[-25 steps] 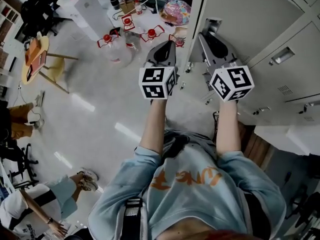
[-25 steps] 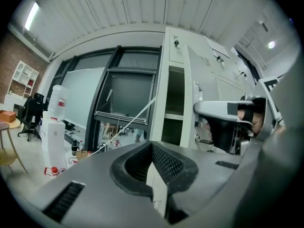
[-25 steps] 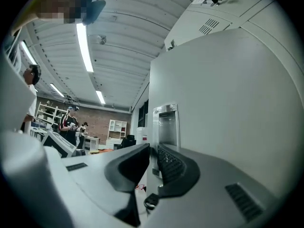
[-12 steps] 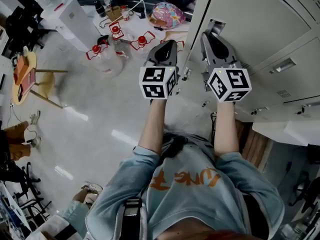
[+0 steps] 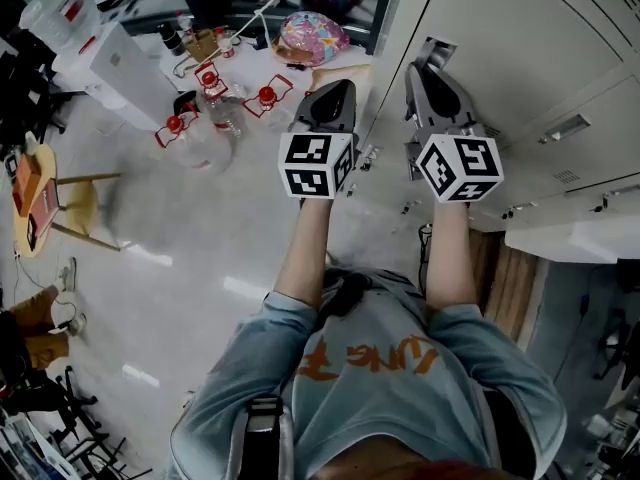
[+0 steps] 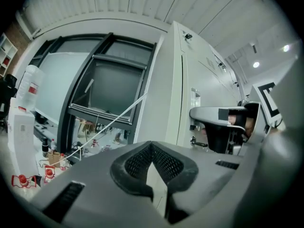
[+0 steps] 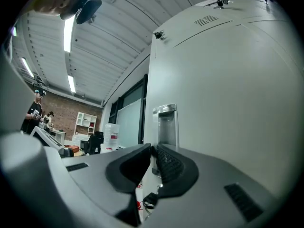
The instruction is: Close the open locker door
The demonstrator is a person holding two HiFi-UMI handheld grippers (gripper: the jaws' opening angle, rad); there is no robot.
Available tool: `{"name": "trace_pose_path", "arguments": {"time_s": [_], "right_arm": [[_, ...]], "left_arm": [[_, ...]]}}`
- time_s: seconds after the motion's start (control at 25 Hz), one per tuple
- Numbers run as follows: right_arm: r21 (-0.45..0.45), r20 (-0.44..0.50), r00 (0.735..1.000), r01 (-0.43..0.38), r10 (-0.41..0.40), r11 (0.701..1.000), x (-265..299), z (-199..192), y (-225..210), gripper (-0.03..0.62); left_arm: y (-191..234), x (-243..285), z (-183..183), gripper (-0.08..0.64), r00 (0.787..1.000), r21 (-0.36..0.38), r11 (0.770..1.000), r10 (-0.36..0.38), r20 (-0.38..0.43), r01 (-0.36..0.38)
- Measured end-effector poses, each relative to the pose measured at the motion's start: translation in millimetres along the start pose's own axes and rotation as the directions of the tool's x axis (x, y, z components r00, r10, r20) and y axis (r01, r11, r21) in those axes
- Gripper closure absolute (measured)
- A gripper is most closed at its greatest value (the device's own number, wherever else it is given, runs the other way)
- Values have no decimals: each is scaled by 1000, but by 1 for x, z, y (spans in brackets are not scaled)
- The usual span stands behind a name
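The tall pale grey locker door (image 5: 500, 28) fills the upper right of the head view, with a recessed metal handle (image 5: 436, 52) near its left edge. My right gripper (image 5: 428, 70) points at the door just below that handle, and its body hides the tips. In the right gripper view the handle (image 7: 165, 125) stands right behind my right gripper (image 7: 153, 148), whose tips touch with nothing between them. To the left of the door's edge, my left gripper (image 5: 335, 90) is off the door. In the left gripper view my left gripper (image 6: 152, 147) is shut and empty.
Closed lockers with small handles (image 5: 565, 128) lie to the right, above a white ledge (image 5: 570, 236). Left of the lockers the floor holds water jugs with red caps (image 5: 195, 133), a colourful helmet (image 5: 305, 33), a white cabinet (image 5: 110, 63) and a yellow stool (image 5: 45, 198).
The head view has swung, so the floor clutter slid left and down, and the seated person has left the frame. Both grippers hold nearly the same spots by the door's handle.
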State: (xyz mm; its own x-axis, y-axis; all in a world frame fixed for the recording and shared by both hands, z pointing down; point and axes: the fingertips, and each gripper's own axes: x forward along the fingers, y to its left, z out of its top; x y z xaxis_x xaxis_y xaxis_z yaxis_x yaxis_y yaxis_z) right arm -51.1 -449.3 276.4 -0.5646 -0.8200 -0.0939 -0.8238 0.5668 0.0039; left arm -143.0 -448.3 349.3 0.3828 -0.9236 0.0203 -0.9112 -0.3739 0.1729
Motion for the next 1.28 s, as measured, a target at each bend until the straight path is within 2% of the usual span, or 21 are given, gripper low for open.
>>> {"name": "trace_pose_path", "arguments": {"time_s": [0.36, 0.76, 0.92, 1.08, 1.28], "right_arm": [[-15, 7, 996, 87, -87, 996, 13, -2, -11, 537], [-52, 9, 992, 128, -128, 990, 16, -2, -13, 535], [-63, 14, 988, 156, -155, 986, 15, -1, -13, 535], [-78, 11, 988, 157, -157, 984, 9, -3, -11, 535], [-36, 73, 990, 120, -117, 992, -8, -1, -10, 535]], "left_arm": [[16, 17, 5, 541, 998, -4, 998, -66, 19, 66], [7, 32, 13, 541, 990, 6, 991, -136, 34, 135], [14, 27, 15, 541, 991, 9, 992, -129, 38, 129], [23, 23, 16, 541, 993, -8, 994, -110, 43, 110], [9, 23, 3, 541, 991, -18, 991, -133, 27, 133]]}}
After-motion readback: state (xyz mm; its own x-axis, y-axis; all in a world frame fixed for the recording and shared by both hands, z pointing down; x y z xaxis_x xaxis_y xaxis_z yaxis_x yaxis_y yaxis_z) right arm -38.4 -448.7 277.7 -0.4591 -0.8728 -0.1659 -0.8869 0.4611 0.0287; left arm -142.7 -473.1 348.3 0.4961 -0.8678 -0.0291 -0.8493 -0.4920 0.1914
